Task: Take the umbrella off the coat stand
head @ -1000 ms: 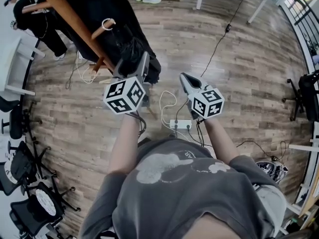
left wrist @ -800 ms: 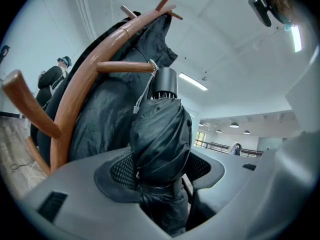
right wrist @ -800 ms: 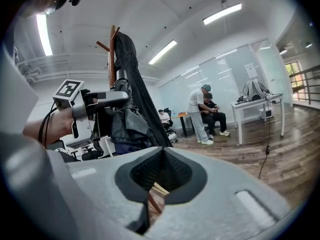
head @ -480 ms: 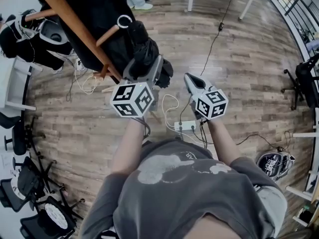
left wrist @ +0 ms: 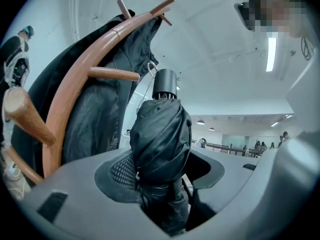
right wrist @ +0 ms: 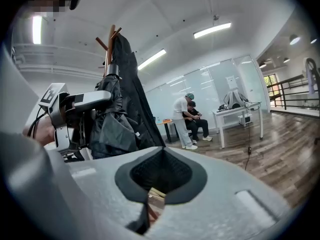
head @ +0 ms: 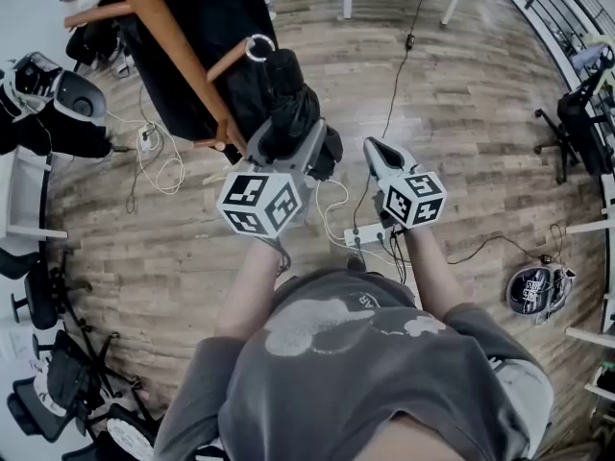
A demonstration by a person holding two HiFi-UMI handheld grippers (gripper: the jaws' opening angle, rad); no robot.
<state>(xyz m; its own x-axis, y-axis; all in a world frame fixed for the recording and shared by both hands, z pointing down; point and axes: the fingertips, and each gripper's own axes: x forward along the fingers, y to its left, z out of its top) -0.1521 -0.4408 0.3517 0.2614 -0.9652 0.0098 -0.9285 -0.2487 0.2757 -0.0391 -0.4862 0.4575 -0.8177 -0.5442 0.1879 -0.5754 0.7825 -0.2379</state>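
A folded black umbrella [head: 288, 104] [left wrist: 160, 139] hangs beside the leaning wooden coat stand [head: 173, 41] [left wrist: 80, 79]. Its strap ring [head: 259, 48] [left wrist: 151, 69] sits at the tip of a peg [left wrist: 112, 74]. My left gripper [head: 288, 147] [left wrist: 162, 184] is shut on the umbrella's lower body, with the pads pressing into the fabric from both sides. A black coat [left wrist: 95, 119] drapes over the stand behind the umbrella. My right gripper [head: 377, 154] [right wrist: 155, 184] hovers just right of the left one, shut and holding nothing. In the right gripper view, the umbrella [right wrist: 112, 124] and the left gripper [right wrist: 75, 104] show at the left.
A white power strip [head: 357, 236] and cables lie on the wooden floor below my hands. Office chairs [head: 48, 373] stand at the left, and a round bag [head: 533, 291] lies at the right. Two people [right wrist: 192, 119] and a white table [right wrist: 240, 114] are farther off.
Both grippers have moved up and away from my body. The umbrella has risen with the left gripper, and its ring stays at the peg's tip.
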